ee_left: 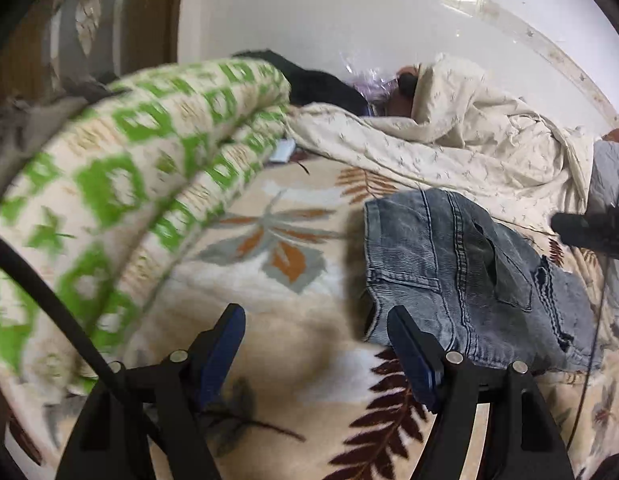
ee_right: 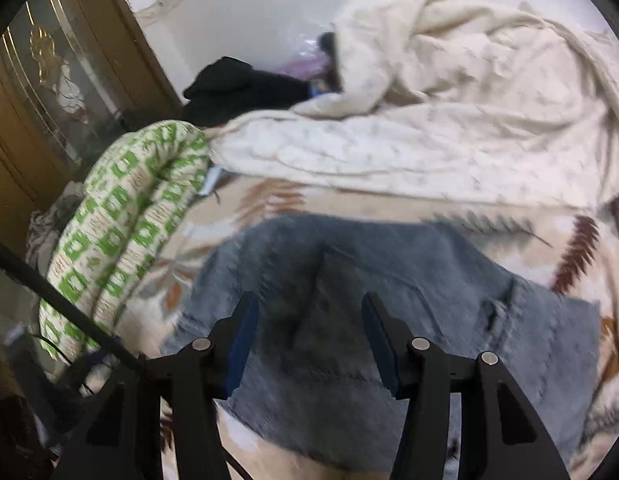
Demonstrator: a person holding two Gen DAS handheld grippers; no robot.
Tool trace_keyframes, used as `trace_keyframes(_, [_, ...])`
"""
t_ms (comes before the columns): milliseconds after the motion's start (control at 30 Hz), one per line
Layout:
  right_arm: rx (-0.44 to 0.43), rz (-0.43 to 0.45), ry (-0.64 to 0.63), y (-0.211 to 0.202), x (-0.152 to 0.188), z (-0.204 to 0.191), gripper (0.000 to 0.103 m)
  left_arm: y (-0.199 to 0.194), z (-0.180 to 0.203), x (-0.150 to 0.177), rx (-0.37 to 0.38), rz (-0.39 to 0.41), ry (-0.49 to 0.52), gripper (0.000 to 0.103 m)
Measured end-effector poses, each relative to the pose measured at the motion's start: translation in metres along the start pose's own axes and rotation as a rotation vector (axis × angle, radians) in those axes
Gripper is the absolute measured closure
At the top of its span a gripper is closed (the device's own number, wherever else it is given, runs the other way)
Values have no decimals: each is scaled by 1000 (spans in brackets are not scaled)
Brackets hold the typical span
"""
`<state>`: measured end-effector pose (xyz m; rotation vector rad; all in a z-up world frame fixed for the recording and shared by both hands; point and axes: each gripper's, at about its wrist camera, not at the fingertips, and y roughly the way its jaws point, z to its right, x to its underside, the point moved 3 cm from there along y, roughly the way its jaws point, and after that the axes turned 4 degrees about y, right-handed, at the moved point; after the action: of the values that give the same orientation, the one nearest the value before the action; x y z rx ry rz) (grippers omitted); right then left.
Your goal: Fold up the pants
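Observation:
Folded blue-grey jeans (ee_left: 461, 276) lie on a cream bedspread with a leaf print (ee_left: 269, 288), back pocket up. My left gripper (ee_left: 317, 320) is open and empty, just left of the jeans' near left corner; its right finger (ee_left: 409, 352) stands at the denim's edge. In the right wrist view the jeans (ee_right: 389, 300) fill the middle, blurred. My right gripper (ee_right: 305, 312) is open and empty, above the near part of the jeans. A black part of the right gripper (ee_left: 589, 232) shows at the right edge of the left wrist view.
A rolled green-and-white patterned blanket (ee_left: 121, 196) lies to the left, also seen in the right wrist view (ee_right: 121, 232). A crumpled cream quilt (ee_left: 469, 140) lies behind the jeans. Dark clothes (ee_right: 237, 88) and a wooden cabinet (ee_right: 49, 92) are at the back left.

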<state>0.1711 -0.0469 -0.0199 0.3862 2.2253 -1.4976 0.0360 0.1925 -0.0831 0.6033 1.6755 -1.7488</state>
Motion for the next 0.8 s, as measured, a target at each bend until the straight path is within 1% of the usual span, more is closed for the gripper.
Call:
trace_keyframes(133, [19, 12, 10, -33, 18, 10, 48, -30, 0, 3, -14, 26, -8, 26])
trace_keyframes(200, [31, 29, 7, -54, 24, 12, 48, -54, 5, 5, 2, 54, -7, 26])
trace_keyframes(267, [45, 53, 8, -78, 30, 12, 48, -77, 13, 6, 18, 71, 17, 26])
trace_keyframes(367, [53, 90, 20, -113, 34, 8, 48, -125, 22, 0, 28, 117, 51, 26])
trace_keyframes(467, [70, 139, 17, -155, 37, -1, 48, -178, 25, -9, 35, 182, 70, 26])
trace_keyframes(567, [67, 198, 17, -200, 40, -14, 48, -227, 24, -18, 21, 247, 81, 25])
trace_keyframes(633, [71, 235, 10, -227, 40, -22, 48, -252, 22, -23, 18, 270, 77, 24])
trace_keyframes(700, [79, 271, 2, -254, 38, -29, 48, -268, 24, -27, 36, 277, 85, 24])
trace_keyframes(800, [71, 320, 20, -288, 29, -33, 48, -291, 30, -30, 4, 312, 122, 24])
